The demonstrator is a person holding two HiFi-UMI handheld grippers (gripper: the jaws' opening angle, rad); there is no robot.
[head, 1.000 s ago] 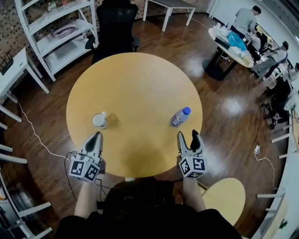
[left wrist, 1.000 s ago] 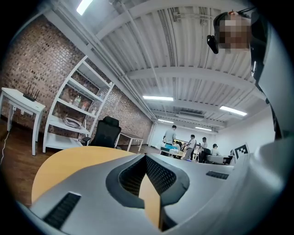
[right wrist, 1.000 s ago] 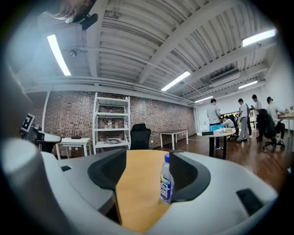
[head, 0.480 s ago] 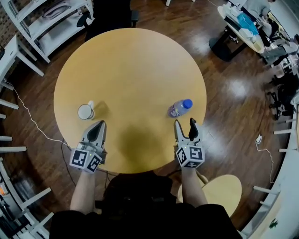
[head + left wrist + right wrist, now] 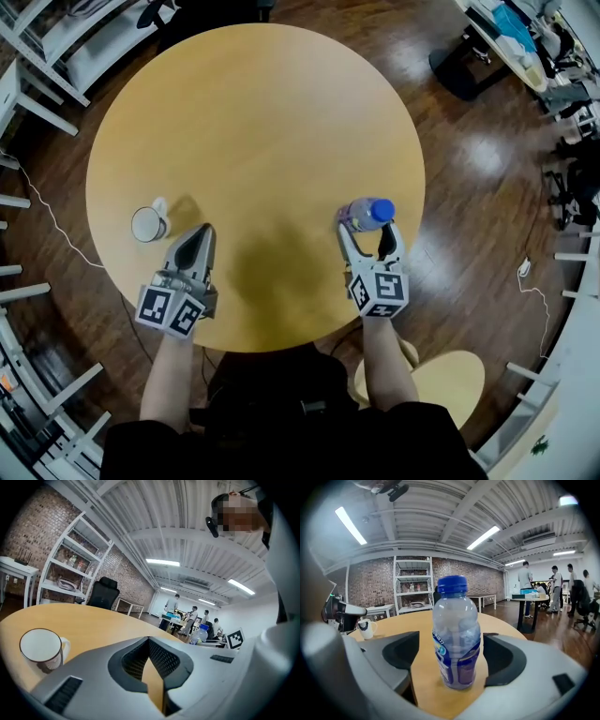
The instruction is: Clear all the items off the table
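My right hand-held gripper point(image 5: 367, 236) has just been opening its jaws. They stand wide on either side of the clear bottle point(image 5: 367, 214) with the blue cap, with a gap on each side, so neither pad presses it. The bottle stands upright near the right edge of the counter point(image 5: 253, 122). My left hand-held gripper point(image 5: 199, 239) has its jaws together on nothing, near the white mug point(image 5: 147, 224) but not touching it.

An office: brick wall point(image 5: 37, 541), white shelving point(image 5: 70, 569), desk chair point(image 5: 104, 592), people point(image 5: 526, 592) working.
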